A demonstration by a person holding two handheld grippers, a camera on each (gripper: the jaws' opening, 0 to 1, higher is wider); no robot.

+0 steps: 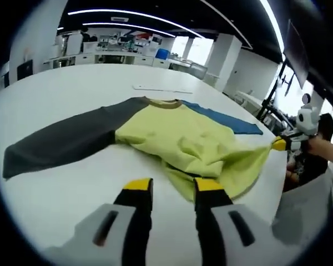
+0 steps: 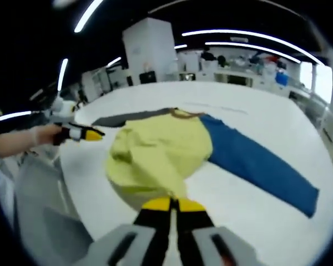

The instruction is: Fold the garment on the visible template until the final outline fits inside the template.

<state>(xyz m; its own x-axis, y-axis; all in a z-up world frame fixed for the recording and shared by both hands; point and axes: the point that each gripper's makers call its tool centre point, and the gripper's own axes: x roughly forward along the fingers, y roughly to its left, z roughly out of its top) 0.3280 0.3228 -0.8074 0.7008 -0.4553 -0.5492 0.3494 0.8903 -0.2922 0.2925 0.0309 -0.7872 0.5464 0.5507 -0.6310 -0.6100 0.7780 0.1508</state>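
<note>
Now the garment (image 1: 180, 141), a yellow-green shirt with one dark grey sleeve (image 1: 61, 141) and one blue sleeve (image 2: 258, 163), lies spread on the white surface (image 1: 61, 194). In the left gripper view, the left gripper (image 1: 173, 187) has its fingers apart, the shirt's hem just ahead of the tips and one tip over its edge. In the right gripper view, the right gripper (image 2: 173, 205) has its fingers together, clamped on the hem's rumpled yellow cloth.
</note>
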